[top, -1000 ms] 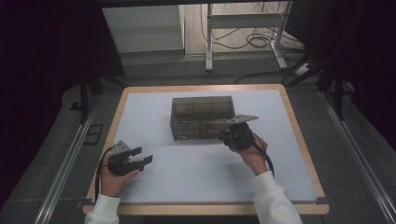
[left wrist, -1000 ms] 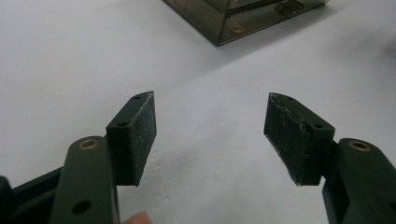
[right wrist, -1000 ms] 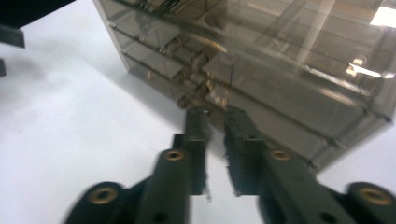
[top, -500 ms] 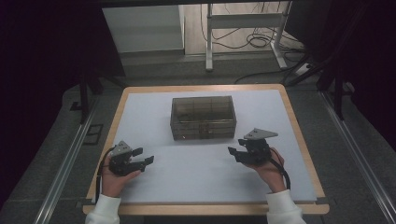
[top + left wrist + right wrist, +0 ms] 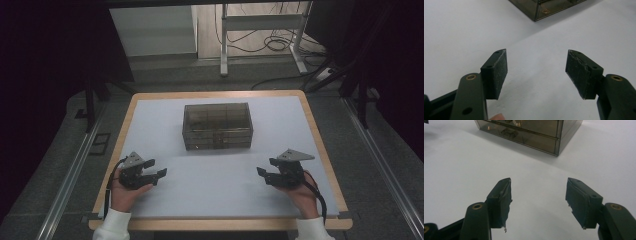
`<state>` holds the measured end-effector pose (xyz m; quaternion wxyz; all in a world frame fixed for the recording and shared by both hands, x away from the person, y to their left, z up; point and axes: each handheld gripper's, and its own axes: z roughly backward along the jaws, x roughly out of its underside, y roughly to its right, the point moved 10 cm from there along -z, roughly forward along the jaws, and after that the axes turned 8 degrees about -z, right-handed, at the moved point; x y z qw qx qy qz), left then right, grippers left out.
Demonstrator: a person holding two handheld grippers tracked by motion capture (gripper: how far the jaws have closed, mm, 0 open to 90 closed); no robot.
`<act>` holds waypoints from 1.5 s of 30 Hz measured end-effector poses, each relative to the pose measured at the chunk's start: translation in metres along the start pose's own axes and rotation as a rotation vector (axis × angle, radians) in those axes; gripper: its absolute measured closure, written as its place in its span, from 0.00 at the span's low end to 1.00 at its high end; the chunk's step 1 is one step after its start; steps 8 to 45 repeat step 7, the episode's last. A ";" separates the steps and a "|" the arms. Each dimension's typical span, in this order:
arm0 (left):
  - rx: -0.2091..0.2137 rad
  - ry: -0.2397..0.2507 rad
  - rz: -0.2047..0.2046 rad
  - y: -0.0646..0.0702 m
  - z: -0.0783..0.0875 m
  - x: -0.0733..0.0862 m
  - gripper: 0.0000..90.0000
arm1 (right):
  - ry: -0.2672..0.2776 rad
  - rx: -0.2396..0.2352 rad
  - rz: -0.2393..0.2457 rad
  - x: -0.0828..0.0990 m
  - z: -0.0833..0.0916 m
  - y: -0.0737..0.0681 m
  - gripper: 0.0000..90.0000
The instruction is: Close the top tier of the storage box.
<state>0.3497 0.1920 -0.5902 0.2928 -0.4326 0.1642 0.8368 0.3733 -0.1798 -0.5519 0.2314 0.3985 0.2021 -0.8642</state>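
worktop (image 5: 165,120): white sheet in a wooden frame, dark floor around it, cables and a metal stand behind the far edge.
drawer box (image 5: 217,126): smoky see-through plastic box with small drawers, sits flat on the worktop, mid-width, toward the far half. Well apart from both tools. Nothing touches it. Left gripper view catches one near corner (image 5: 539,11) at the top; right gripper view shows its front and a corner (image 5: 534,132) at the top, small items inside too blurred to name.
left hand (image 5: 124,192): near-left part of the worktop, white sleeve at the bottom edge, holds the left tool.
right hand (image 5: 301,192): near-right part of the worktop, holds the right tool.
left tool (image 5: 156,169): low over the sheet, jaws point right, toward mid-worktop. Jaws wide apart, bare sheet between the pads (image 5: 499,72), nothing held.
right tool (image 5: 263,170): low over the sheet, jaws point left, grey plate on top. Jaws have just been opening, now wide apart, pads (image 5: 580,200) worn and ragged at the edges, nothing between them.
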 end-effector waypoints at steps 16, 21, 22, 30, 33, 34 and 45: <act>-0.019 -0.010 -0.016 0.002 -0.002 0.000 0.36 | 0.019 -0.011 0.023 0.000 0.005 0.000 0.38; -0.019 -0.010 -0.016 0.002 -0.002 0.000 0.36 | 0.019 -0.011 0.023 0.000 0.005 0.000 0.38; -0.019 -0.010 -0.016 0.002 -0.002 0.000 0.36 | 0.019 -0.011 0.023 0.000 0.005 0.000 0.38; -0.019 -0.010 -0.016 0.002 -0.002 0.000 0.36 | 0.019 -0.011 0.023 0.000 0.005 0.000 0.38; -0.019 -0.010 -0.016 0.002 -0.002 0.000 0.36 | 0.019 -0.011 0.023 0.000 0.005 0.000 0.38; -0.019 -0.010 -0.016 0.002 -0.002 0.000 0.36 | 0.019 -0.011 0.023 0.000 0.005 0.000 0.38; -0.019 -0.010 -0.016 0.002 -0.002 0.000 0.36 | 0.019 -0.011 0.023 0.000 0.005 0.000 0.38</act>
